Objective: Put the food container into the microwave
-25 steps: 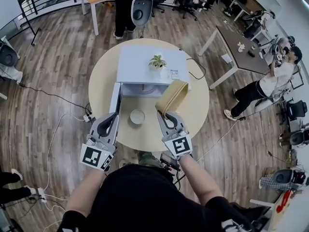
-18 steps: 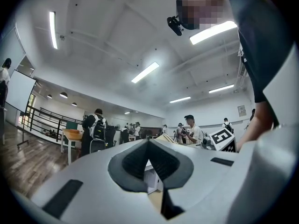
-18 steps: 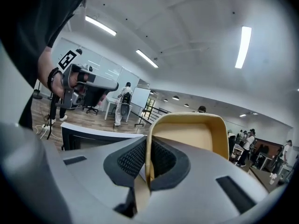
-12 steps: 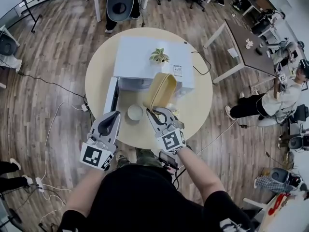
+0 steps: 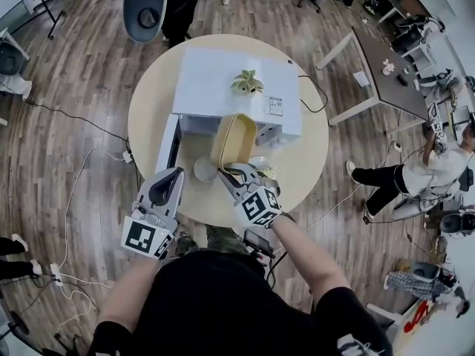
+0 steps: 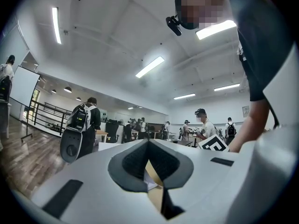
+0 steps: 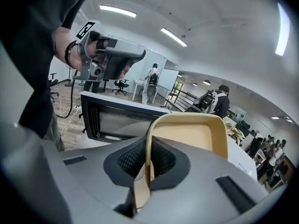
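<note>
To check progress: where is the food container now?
In the head view, the food container is clamped in the right gripper, just before the open microwave.

Round dish (image 5: 205,169) before open microwave (image 5: 208,87)

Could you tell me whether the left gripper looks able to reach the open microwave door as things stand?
Probably yes. The left gripper hovers just short of the open door, with nothing between them; the container in the right gripper is off to the side.
</note>
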`<action>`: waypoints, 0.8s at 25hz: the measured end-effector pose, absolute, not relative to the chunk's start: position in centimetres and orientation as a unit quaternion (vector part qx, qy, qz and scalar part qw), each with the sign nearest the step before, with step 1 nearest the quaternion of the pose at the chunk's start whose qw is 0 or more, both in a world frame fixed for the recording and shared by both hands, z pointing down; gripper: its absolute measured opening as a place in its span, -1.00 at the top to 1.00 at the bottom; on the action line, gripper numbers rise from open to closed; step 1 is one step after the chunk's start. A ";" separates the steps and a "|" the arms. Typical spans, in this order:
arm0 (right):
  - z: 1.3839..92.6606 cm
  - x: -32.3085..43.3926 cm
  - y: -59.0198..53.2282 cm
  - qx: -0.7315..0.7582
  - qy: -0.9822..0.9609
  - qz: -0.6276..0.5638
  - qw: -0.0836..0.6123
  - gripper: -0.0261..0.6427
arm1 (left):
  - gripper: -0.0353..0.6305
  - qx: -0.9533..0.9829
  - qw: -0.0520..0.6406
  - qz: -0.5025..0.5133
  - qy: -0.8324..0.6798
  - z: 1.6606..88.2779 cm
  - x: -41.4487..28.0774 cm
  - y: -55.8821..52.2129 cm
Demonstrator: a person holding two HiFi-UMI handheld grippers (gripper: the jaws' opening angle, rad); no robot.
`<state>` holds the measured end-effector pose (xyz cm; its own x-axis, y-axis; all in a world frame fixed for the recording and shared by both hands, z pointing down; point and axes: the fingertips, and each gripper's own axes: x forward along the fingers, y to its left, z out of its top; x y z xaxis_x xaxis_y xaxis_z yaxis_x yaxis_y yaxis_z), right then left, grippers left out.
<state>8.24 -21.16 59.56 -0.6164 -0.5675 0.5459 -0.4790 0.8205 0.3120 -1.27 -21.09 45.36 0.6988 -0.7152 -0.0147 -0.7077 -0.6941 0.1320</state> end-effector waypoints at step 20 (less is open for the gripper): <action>68.0 8.7 -21.1 0.167 -0.883 -0.014 0.438 0.84 | 0.83 0.910 0.074 -0.027 -0.406 46.9 -1.3 -22.4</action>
